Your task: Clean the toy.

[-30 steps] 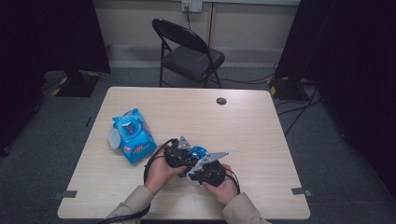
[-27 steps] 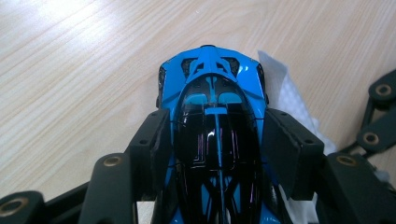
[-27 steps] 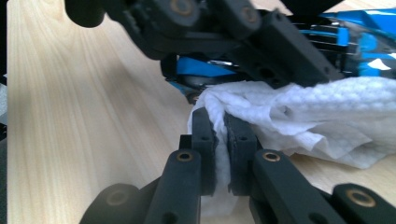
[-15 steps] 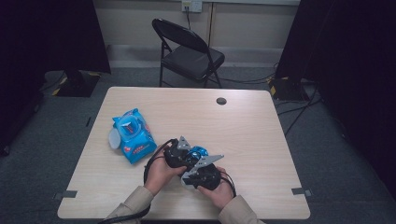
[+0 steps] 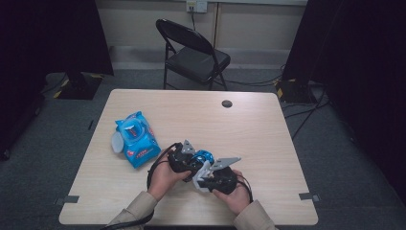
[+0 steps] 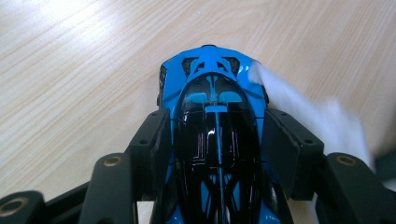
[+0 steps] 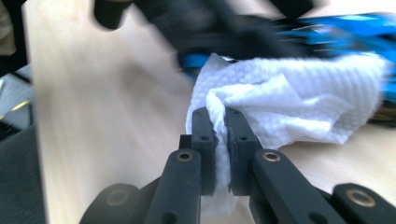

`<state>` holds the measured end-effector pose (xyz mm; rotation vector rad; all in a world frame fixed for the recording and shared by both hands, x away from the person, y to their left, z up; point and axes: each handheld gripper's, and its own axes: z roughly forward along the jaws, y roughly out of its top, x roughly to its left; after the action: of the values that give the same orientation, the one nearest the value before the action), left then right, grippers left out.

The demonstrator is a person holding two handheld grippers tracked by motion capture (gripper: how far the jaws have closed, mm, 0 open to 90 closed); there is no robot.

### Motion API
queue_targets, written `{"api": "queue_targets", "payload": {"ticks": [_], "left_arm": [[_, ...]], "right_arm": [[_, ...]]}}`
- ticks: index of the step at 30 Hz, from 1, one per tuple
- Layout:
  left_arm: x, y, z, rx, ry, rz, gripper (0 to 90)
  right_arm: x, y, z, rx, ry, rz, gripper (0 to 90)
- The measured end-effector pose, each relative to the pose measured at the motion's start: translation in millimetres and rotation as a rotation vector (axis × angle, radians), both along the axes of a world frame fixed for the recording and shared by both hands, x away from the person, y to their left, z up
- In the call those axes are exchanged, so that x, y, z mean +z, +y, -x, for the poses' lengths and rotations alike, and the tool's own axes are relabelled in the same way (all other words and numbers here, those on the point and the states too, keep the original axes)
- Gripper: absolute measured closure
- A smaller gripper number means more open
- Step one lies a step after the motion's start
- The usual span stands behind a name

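A blue and black toy car [image 6: 212,116] sits between the jaws of my left gripper [image 6: 212,135], whose pads press on both of its sides just above the wooden table [image 6: 70,70]. My right gripper [image 7: 219,123] is shut on a crumpled white wipe [image 7: 285,93], and the wipe lies against the blue car [image 7: 345,32]. From the left gripper view the wipe [image 6: 322,116] shows blurred at the car's right flank. In the high view both hands hold the left gripper [image 5: 184,160] and right gripper [image 5: 210,179] close together near the table's front edge, with the car [image 5: 203,156] between them.
A blue pack of wipes [image 5: 136,139] with its round white lid open lies on the table [image 5: 258,124] to the left of my hands. A small dark disc [image 5: 227,103] sits near the far edge. A black folding chair [image 5: 191,52] stands beyond the table.
My right gripper with the wipe has shifted a little along the car. The left gripper and the car have stayed put.
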<state>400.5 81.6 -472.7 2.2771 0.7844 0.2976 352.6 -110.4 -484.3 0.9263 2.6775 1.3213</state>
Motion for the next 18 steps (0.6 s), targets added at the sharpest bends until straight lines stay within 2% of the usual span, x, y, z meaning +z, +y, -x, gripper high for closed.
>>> {"api": "queue_targets", "payload": {"ticks": [1,2,3,4,5,6,7,8,9,11,15,18], "left_arm": [[0.0,0.0,0.0,0.0,0.0,0.0,43.3],[0.0,0.0,0.0,0.0,0.0,0.0,43.3],[0.0,0.1,0.0,0.0,0.001,0.001,43.3],[0.0,0.0,-0.1,0.0,0.002,0.002,43.3],[0.0,0.0,-0.1,0.0,0.002,0.002,43.3],[0.2,0.0,-0.3,-0.002,0.002,-0.002,43.3],[0.2,0.0,-0.3,-0.002,0.002,-0.002,43.3],[0.4,0.0,-0.4,-0.003,0.003,-0.003,43.3],[0.4,0.0,-0.4,-0.003,0.003,-0.003,43.3],[0.4,0.0,-0.4,-0.003,0.002,-0.004,43.3],[0.2,-0.2,-0.1,-0.001,0.001,-0.002,43.3],[0.2,-0.4,0.0,0.0,0.0,-0.002,43.3]], "right_arm": [[0.0,0.0,0.0,0.0,0.0,0.0,84.9],[3.8,-12.0,-5.4,-0.045,-0.015,0.003,84.9],[3.8,-12.0,-5.4,-0.045,-0.015,0.003,84.9],[6.5,-23.5,-10.7,-0.084,-0.016,-0.017,84.9],[6.5,-23.5,-10.7,-0.084,-0.016,-0.017,84.9],[8.1,-33.0,-15.5,-0.12,-0.021,-0.021,84.9],[8.1,-33.0,-15.5,-0.12,-0.021,-0.021,84.9],[8.6,-40.6,-19.6,-0.155,-0.025,-0.024,84.9],[8.6,-40.6,-19.6,-0.155,-0.025,-0.024,84.9],[8.7,-49.4,-25.0,-0.2,-0.033,-0.031,84.9],[8.4,-55.5,-29.5,-0.236,-0.049,-0.028,84.9],[6.0,-59.6,-33.0,-0.282,-0.062,-0.011,84.9]]}}
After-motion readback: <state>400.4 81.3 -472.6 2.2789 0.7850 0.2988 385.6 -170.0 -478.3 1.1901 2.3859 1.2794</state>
